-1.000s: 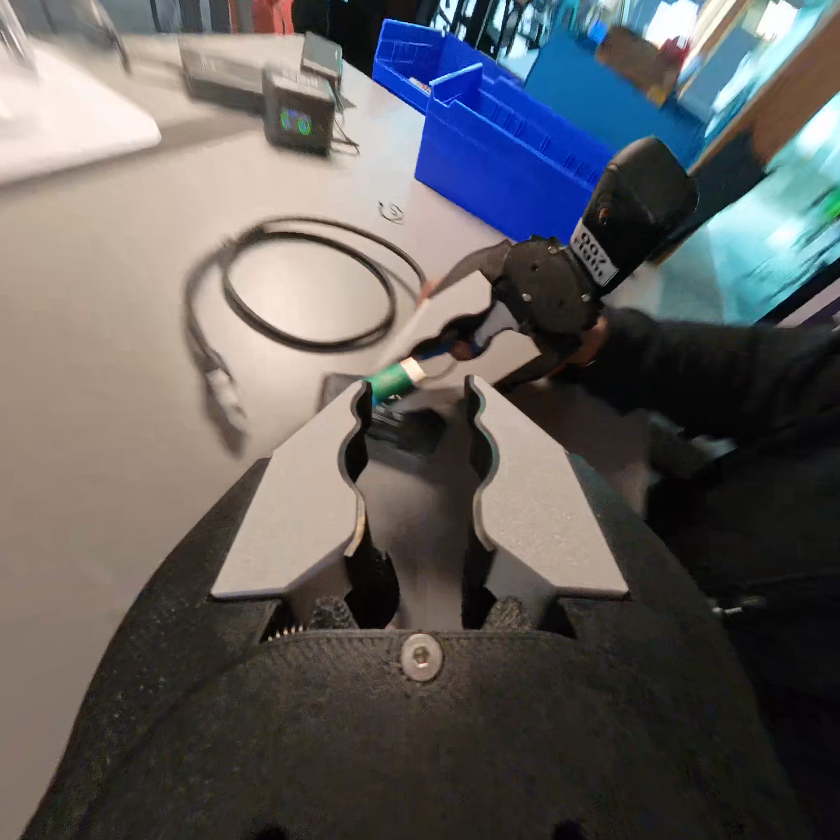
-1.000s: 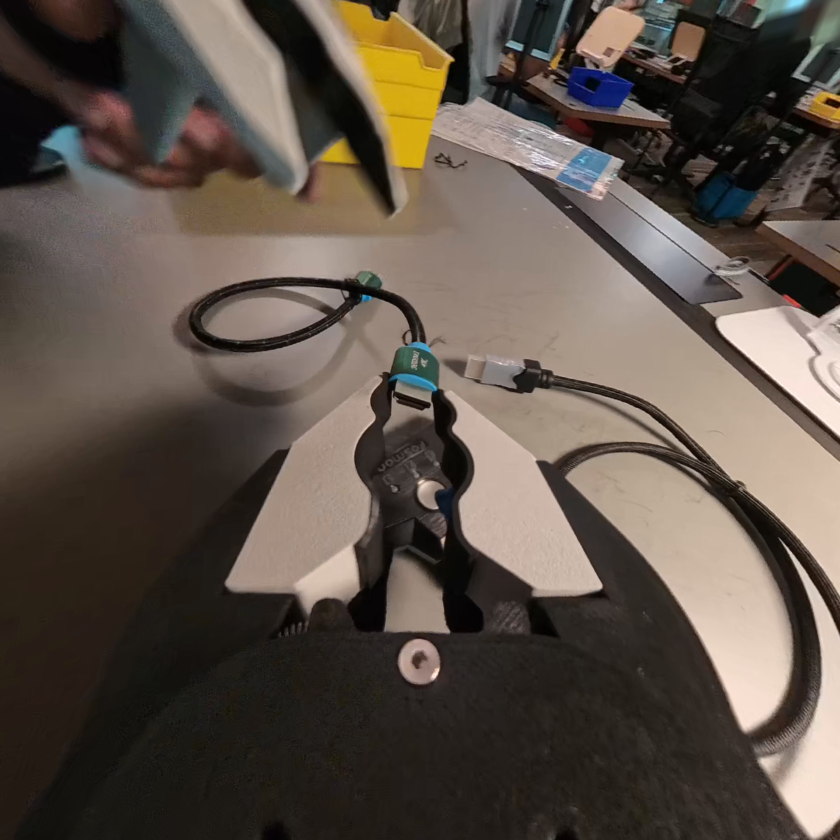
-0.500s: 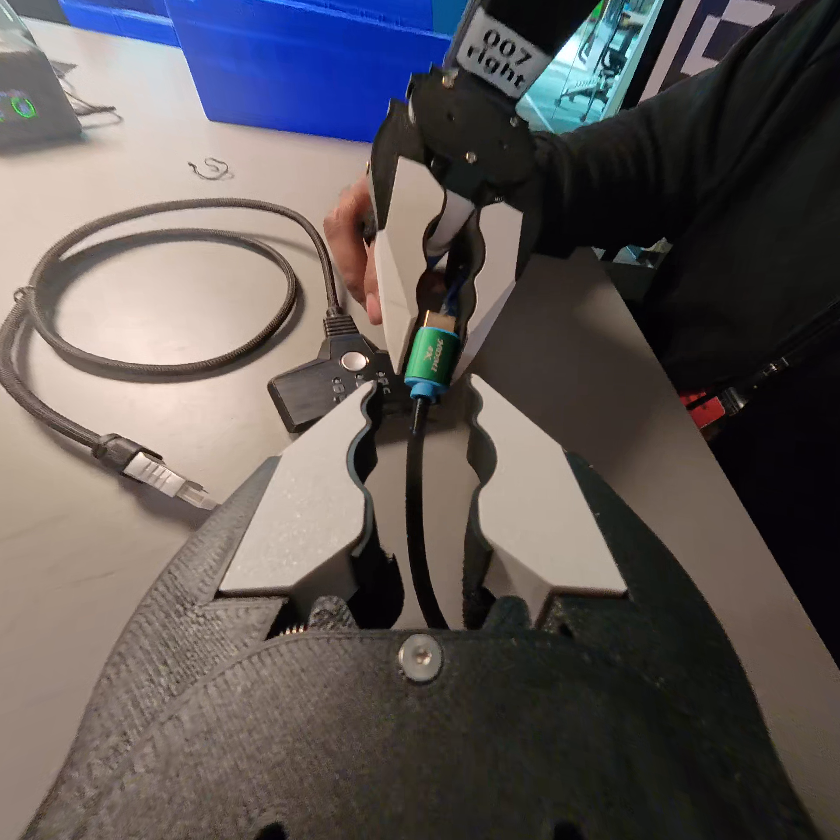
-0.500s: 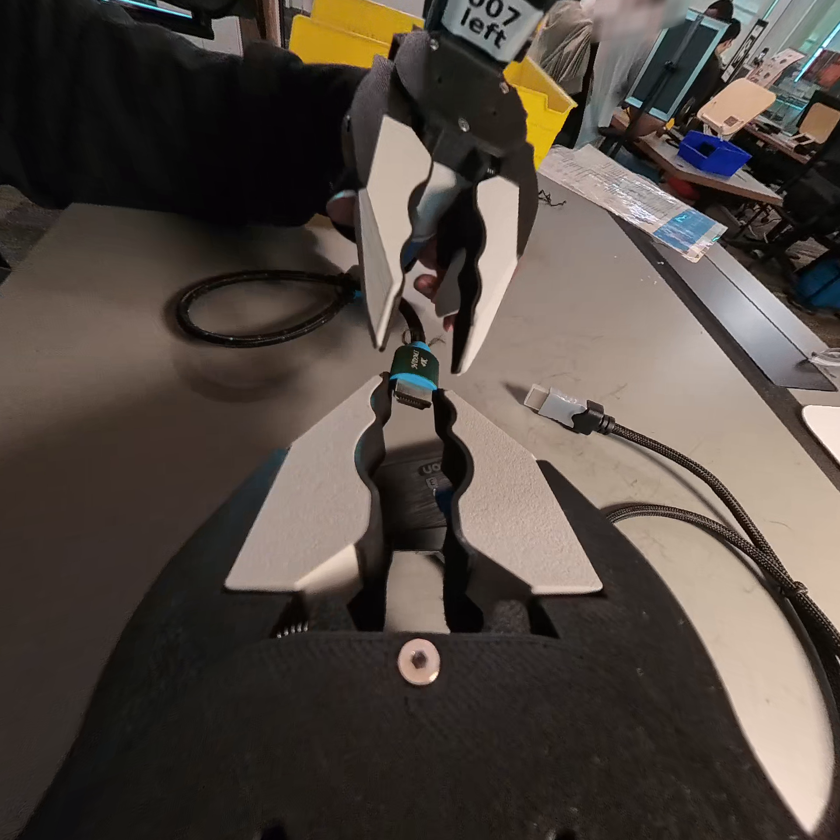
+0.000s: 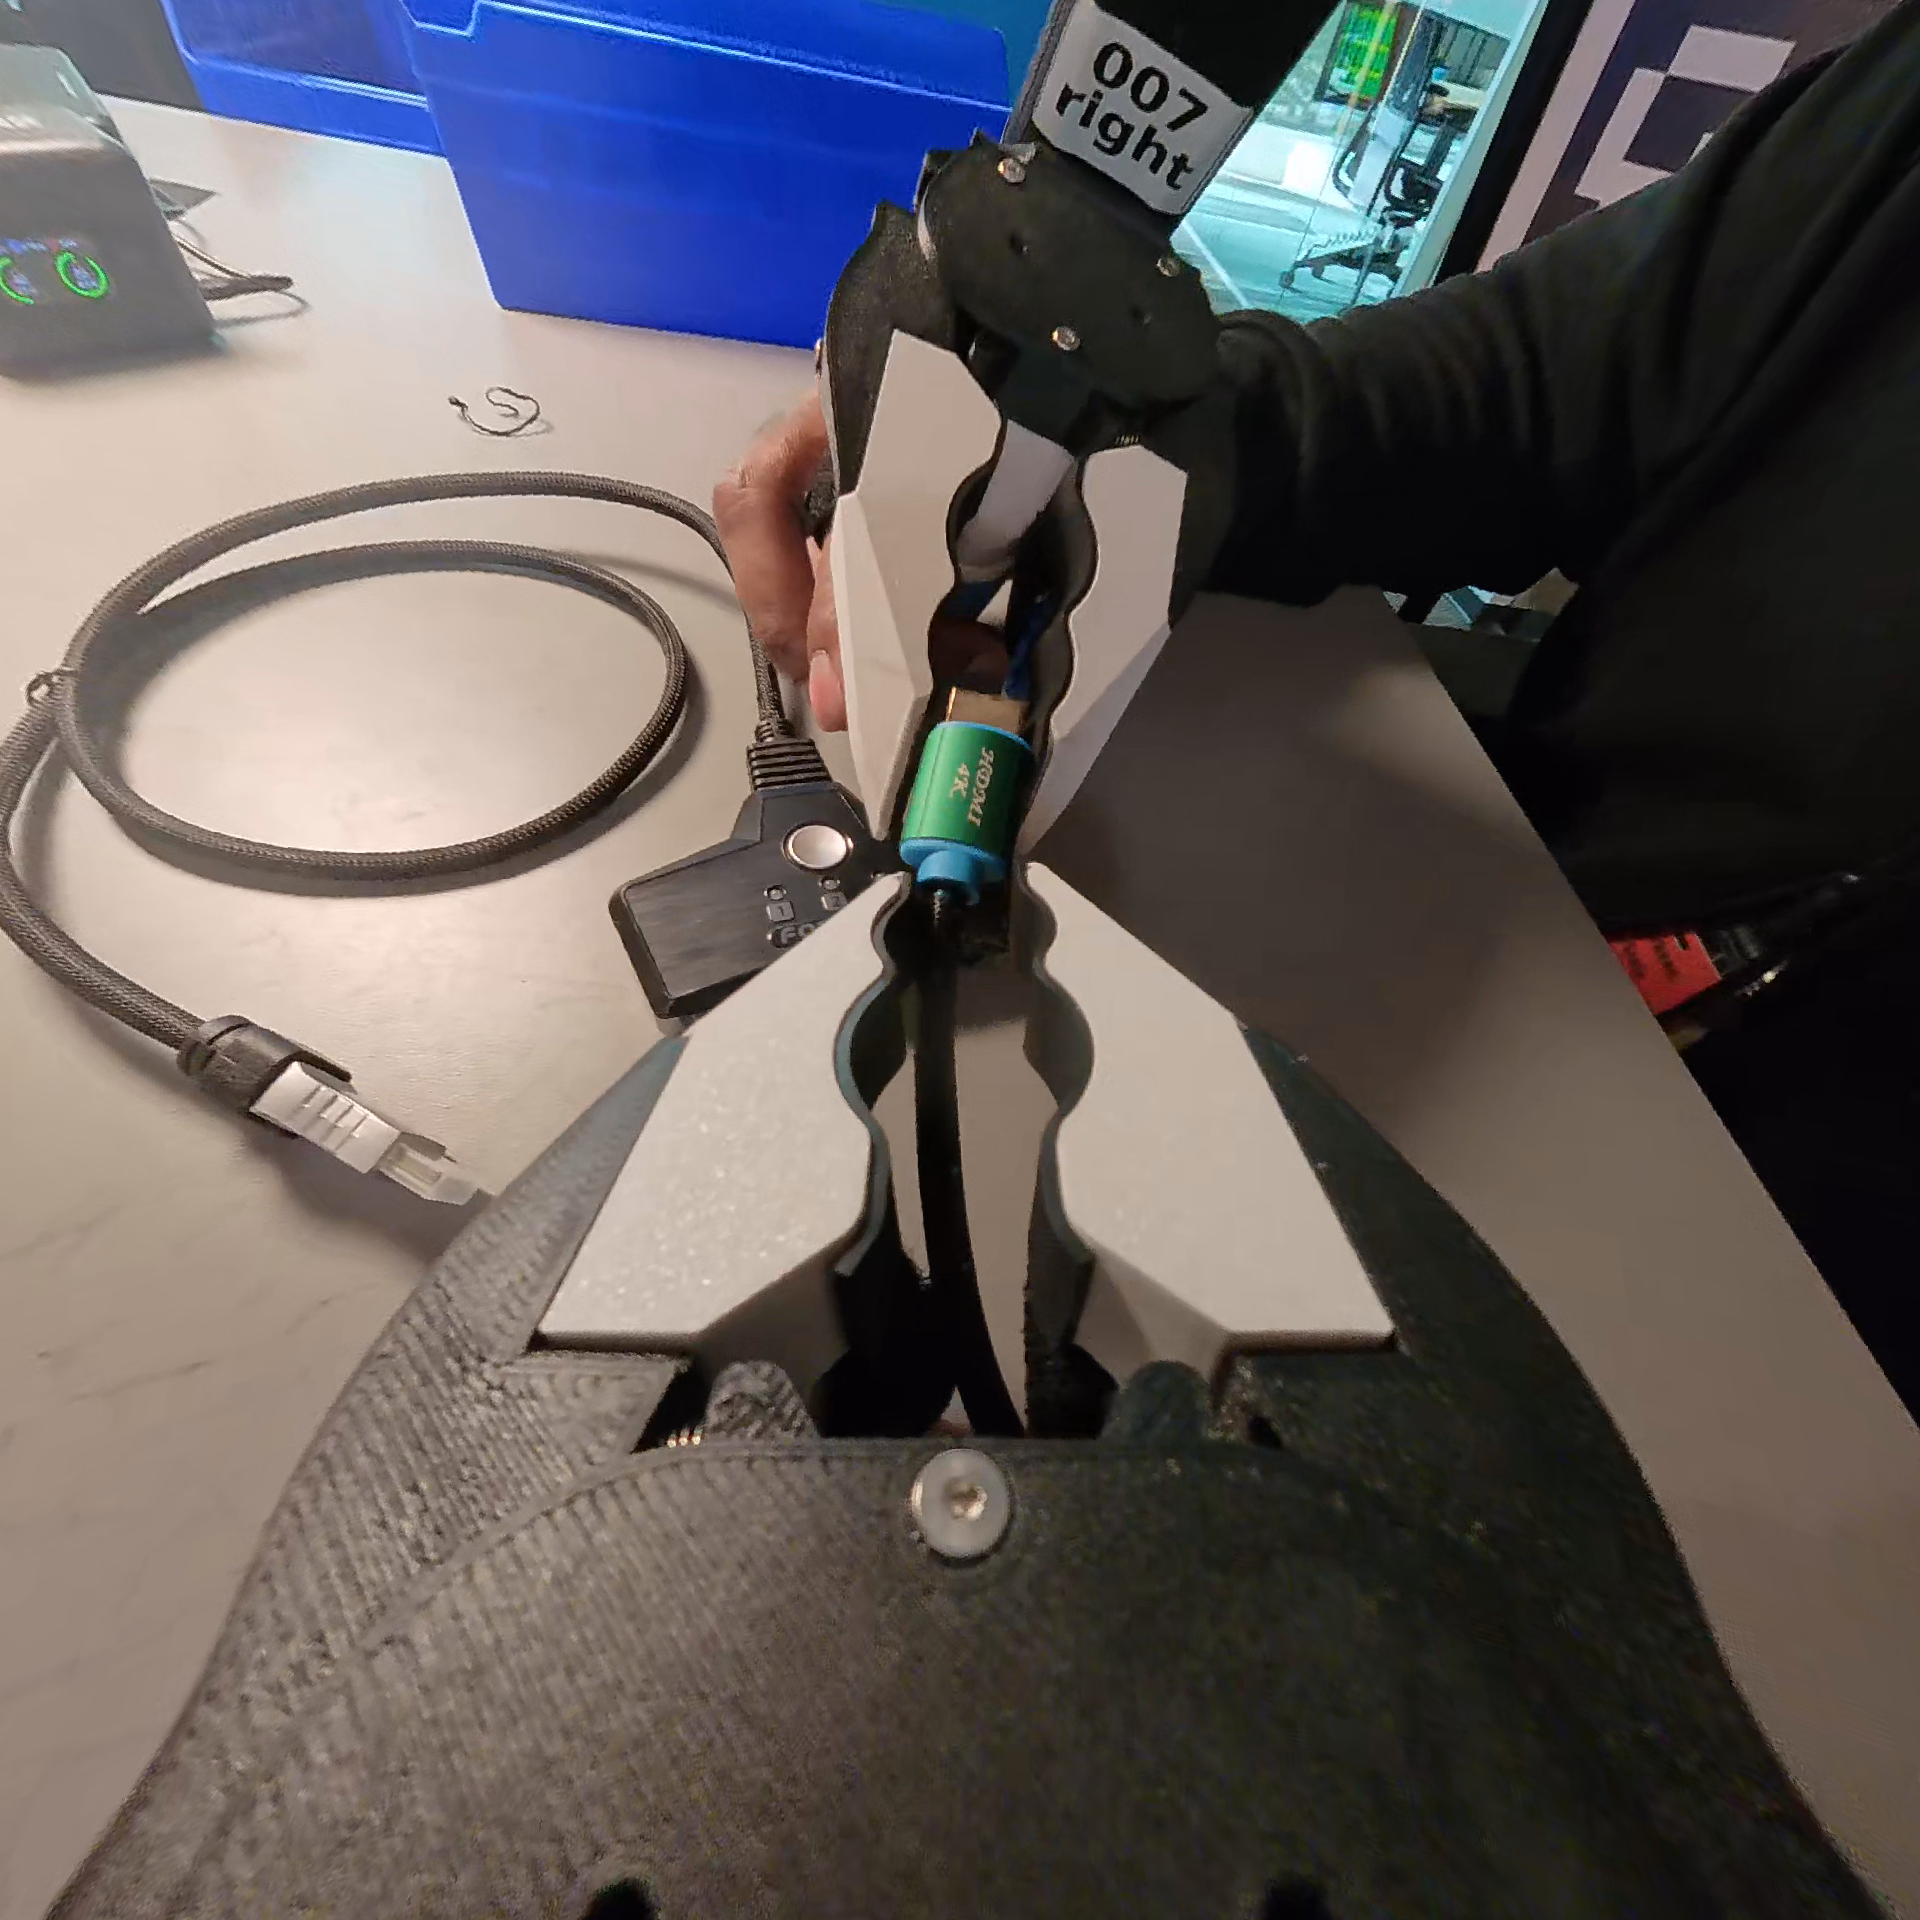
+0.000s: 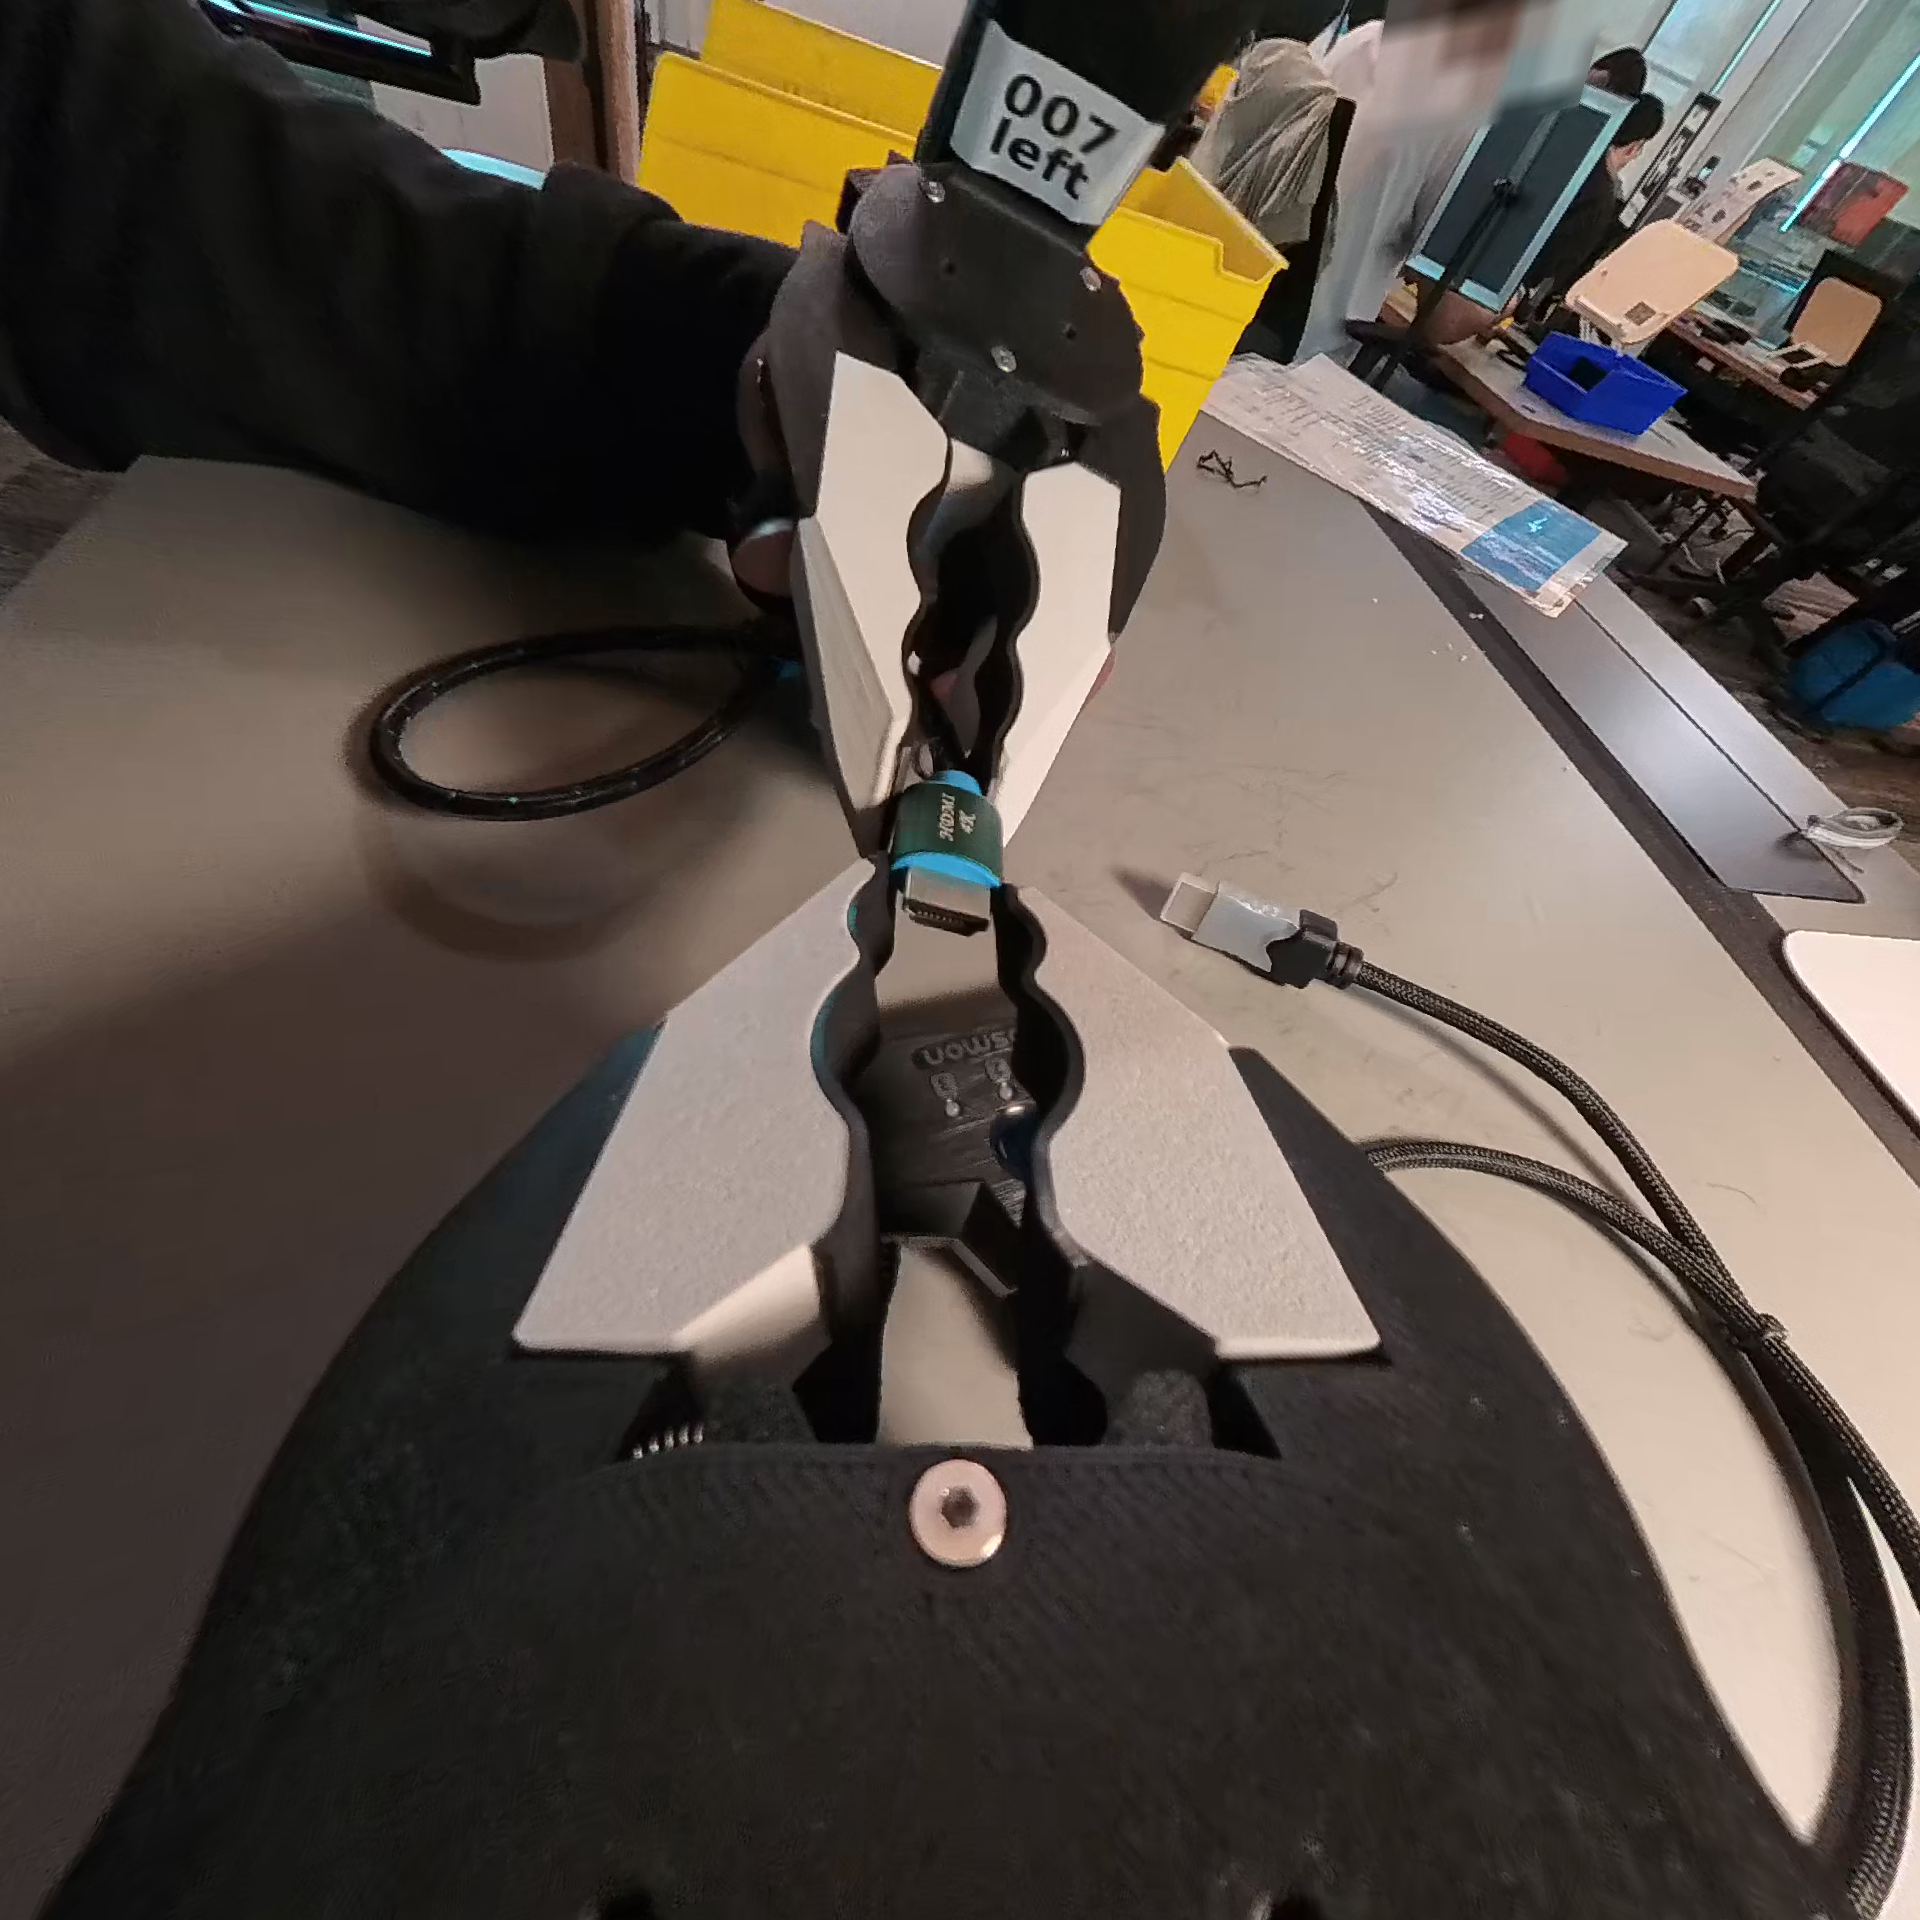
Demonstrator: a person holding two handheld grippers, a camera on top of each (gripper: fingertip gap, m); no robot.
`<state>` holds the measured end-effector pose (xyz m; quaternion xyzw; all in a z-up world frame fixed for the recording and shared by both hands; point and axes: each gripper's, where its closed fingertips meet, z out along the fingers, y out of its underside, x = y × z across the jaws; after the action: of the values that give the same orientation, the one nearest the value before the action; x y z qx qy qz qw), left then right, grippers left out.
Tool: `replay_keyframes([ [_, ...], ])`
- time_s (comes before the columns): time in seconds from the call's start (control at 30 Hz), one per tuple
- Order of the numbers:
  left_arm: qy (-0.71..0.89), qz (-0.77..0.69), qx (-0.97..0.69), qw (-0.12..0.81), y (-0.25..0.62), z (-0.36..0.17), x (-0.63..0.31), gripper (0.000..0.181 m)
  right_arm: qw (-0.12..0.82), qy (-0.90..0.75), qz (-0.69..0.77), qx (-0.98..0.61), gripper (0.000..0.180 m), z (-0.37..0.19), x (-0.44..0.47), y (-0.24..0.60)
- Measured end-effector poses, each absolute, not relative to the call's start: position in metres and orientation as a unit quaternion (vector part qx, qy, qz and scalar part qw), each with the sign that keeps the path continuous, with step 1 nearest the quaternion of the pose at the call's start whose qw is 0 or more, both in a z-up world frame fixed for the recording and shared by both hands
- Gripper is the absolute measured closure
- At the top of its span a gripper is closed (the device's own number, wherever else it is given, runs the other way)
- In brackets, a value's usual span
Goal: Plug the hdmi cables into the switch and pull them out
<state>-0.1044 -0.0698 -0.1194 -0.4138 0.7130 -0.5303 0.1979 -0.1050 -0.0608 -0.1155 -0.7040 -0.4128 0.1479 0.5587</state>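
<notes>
1. Grey table (image 5: 312,1039): bare surface.
2. Blue bins (image 5: 675,156): far edge, left wrist view.
3. Black device with lit green display (image 5: 73,270): left of those bins.
4. Yellow bins (image 6: 790,156): right wrist view.
5. Plastic-wrapped sheets (image 6: 1403,468): flat on table.

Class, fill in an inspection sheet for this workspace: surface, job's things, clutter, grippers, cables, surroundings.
Surface: grey table, bare around the work.
Job's things: flat black switch box lying on the table; green HDMI plug with blue collar held above it, not plugged in.
Clutter: small black device with a lit display; wire scrap.
Grippers: right gripper shut on the plug's metal end; left gripper around the collar, grip unclear.
Cables: black braided cable coiled from the switch; its silver plug free.
Surroundings: blue bins, yellow bins, people at far desks.
</notes>
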Motion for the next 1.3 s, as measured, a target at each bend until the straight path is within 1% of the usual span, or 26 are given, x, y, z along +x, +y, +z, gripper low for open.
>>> replay_keyframes([
  [0.03,0.713,-0.529,-0.415,0.198,-0.069,-0.120,-0.104,0.165,0.557,-0.413,0.142,-0.706,0.158,-0.117,-0.104,-0.060],
  [0.1,0.713,-0.529,-0.416,0.196,-0.069,-0.120,-0.104,0.165,0.550,-0.421,0.117,-0.712,0.158,-0.123,-0.099,-0.060],
  [0.17,0.719,-0.514,-0.422,0.202,-0.064,-0.124,-0.104,0.165,0.544,-0.430,0.099,-0.714,0.146,-0.128,-0.094,-0.060],
  [0.23,0.728,-0.488,-0.433,0.210,-0.057,-0.131,-0.104,0.165,0.548,-0.422,0.104,-0.715,0.138,-0.125,-0.092,-0.060],
  [0.33,0.733,-0.470,-0.442,0.213,-0.052,-0.136,-0.103,0.165,0.551,-0.394,0.118,-0.727,0.133,-0.120,-0.089,-0.056],
  [0.47,0.749,-0.442,-0.442,0.218,-0.051,-0.143,-0.103,0.165,0.538,-0.369,0.137,-0.746,0.135,-0.121,-0.092,-0.053],
  [0.67,0.764,-0.427,-0.428,0.227,-0.056,-0.145,-0.103,0.165,0.497,-0.366,0.145,-0.773,0.151,-0.135,-0.097,-0.053],
  [0.7,0.765,-0.426,-0.425,0.227,-0.057,-0.145,-0.104,0.165,0.497,-0.372,0.148,-0.770,0.157,-0.135,-0.099,-0.054],
  [0.83,0.760,-0.445,-0.426,0.209,-0.061,-0.145,-0.108,0.165,0.499,-0.382,0.158,-0.762,0.158,-0.133,-0.102,-0.057],
  [0.87,0.758,-0.451,-0.427,0.200,-0.062,-0.144,-0.109,0.163,0.504,-0.385,0.157,-0.757,0.157,-0.132,-0.102,-0.057],
  [0.93,0.750,-0.472,-0.426,0.181,-0.066,-0.141,-0.112,0.149,0.512,-0.393,0.155,-0.748,0.158,-0.129,-0.102,-0.058],
  [0.97,0.744,-0.483,-0.428,0.173,-0.067,-0.139,-0.113,0.147,0.515,-0.395,0.154,-0.745,0.158,-0.129,-0.102,-0.059],
  [1.03,0.736,-0.491,-0.435,0.166,-0.067,-0.137,-0.112,0.147,0.523,-0.405,0.149,-0.735,0.159,-0.127,-0.103,-0.059],
  [1.2,0.726,-0.506,-0.436,0.161,-0.070,-0.133,-0.111,0.160,0.537,-0.426,0.138,-0.715,0.159,-0.124,-0.103,-0.061],
  [1.27,0.721,-0.512,-0.438,0.164,-0.070,-0.131,-0.109,0.160,0.545,-0.427,0.139,-0.708,0.159,-0.122,-0.103,-0.061],
  [1.3,0.717,-0.514,-0.442,0.165,-0.069,-0.130,-0.108,0.155,0.548,-0.428,0.141,-0.704,0.159,-0.120,-0.103,-0.061],
])
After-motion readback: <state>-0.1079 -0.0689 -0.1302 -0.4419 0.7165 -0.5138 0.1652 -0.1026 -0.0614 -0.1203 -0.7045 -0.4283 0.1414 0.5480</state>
